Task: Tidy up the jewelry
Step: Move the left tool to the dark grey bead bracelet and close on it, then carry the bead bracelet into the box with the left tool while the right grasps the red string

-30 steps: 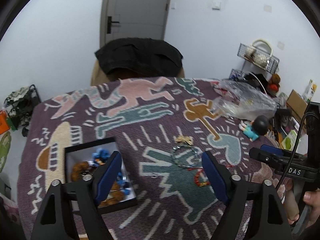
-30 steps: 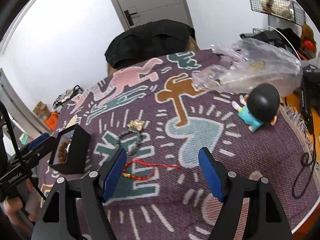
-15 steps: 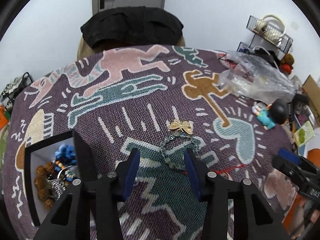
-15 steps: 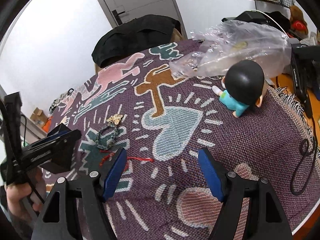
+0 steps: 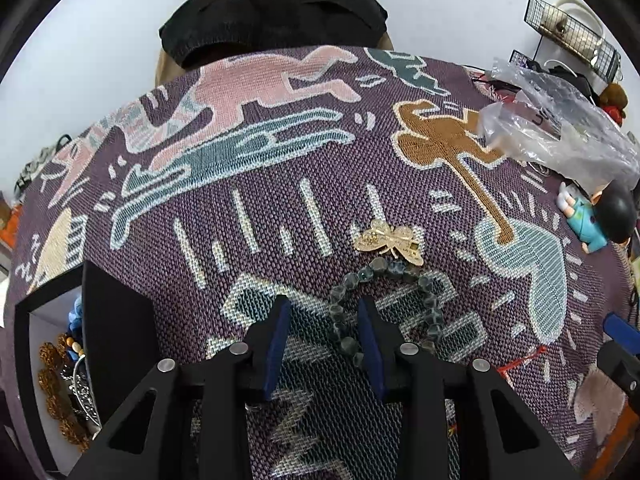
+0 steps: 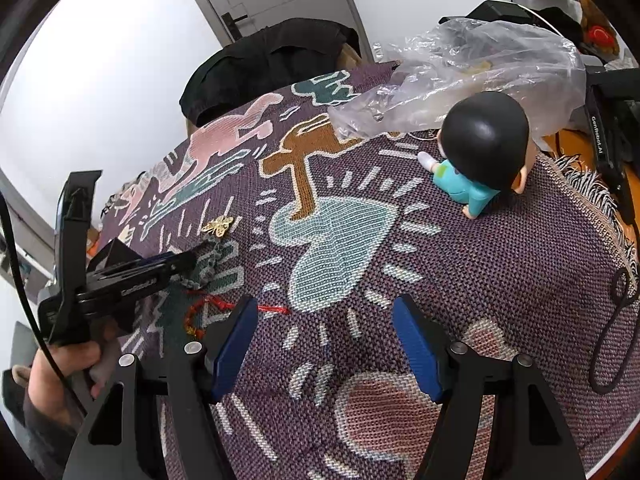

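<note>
My left gripper [image 5: 322, 314] sits low at the centre of its own view, jaws narrowed and just now closing around the left arc of the grey-green bead bracelet [image 5: 430, 304]; the beads lie between the blue pads, the right pad close against them, but I cannot tell that they are pinched yet, and a gap shows on the left side. The bracelet rests on the patterned purple cloth [image 5: 280, 184], with the gold butterfly brooch [image 5: 390, 240] just above it, touching or nearly so. At the lower left stands the black box [image 5: 116, 320], with brown and blue beads inside. My right gripper [image 6: 322, 330] hangs at the bottom centre of its view, jaws spread wide with only cloth between them. The red cord bracelet [image 6: 208, 312] lies just left of its left pad. A doll [image 6: 480, 152] and plastic bag [image 6: 480, 64] fill the upper right.
</note>
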Motion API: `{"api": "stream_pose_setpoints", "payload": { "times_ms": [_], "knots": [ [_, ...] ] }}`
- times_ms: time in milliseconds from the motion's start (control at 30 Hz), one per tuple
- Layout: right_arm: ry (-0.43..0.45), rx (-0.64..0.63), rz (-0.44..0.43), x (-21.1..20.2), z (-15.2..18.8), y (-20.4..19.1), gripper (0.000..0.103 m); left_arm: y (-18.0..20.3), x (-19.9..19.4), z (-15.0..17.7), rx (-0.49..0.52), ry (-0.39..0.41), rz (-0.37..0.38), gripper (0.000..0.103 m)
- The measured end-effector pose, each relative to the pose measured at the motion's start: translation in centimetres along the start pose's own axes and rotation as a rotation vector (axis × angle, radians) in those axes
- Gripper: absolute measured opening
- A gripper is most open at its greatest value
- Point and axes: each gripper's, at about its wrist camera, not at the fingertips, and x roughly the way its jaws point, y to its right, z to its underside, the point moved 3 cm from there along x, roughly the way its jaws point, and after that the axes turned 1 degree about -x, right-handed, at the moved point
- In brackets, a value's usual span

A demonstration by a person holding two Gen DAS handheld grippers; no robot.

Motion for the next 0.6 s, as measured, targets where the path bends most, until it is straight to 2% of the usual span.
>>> {"api": "stream_pose_setpoints", "payload": {
  "times_ms": [33,67,200,600],
  "knots": [
    [-0.002,-0.004,-0.002,0.1,0.0,-0.2,0.070,0.1,0.0,0.0,0.005,0.003,0.000,0.015],
    [-0.005,-0.010,-0.003,0.2,0.1,-0.5,0.070,0.2,-0.1,0.0,0.010,0.002,0.006,0.009],
    [-0.020,-0.046,-0.002,0.6,0.3,-1.7,0.070,0.3,-0.6,0.5,0.007,0.007,0.047,0.009],
    [-0.078,-0.155,0.017,3.4,0.6,-5.9,0.070,-2.1,-6.9,0.8,-0.030,0.144,0.120,0.008]
  ]
}}
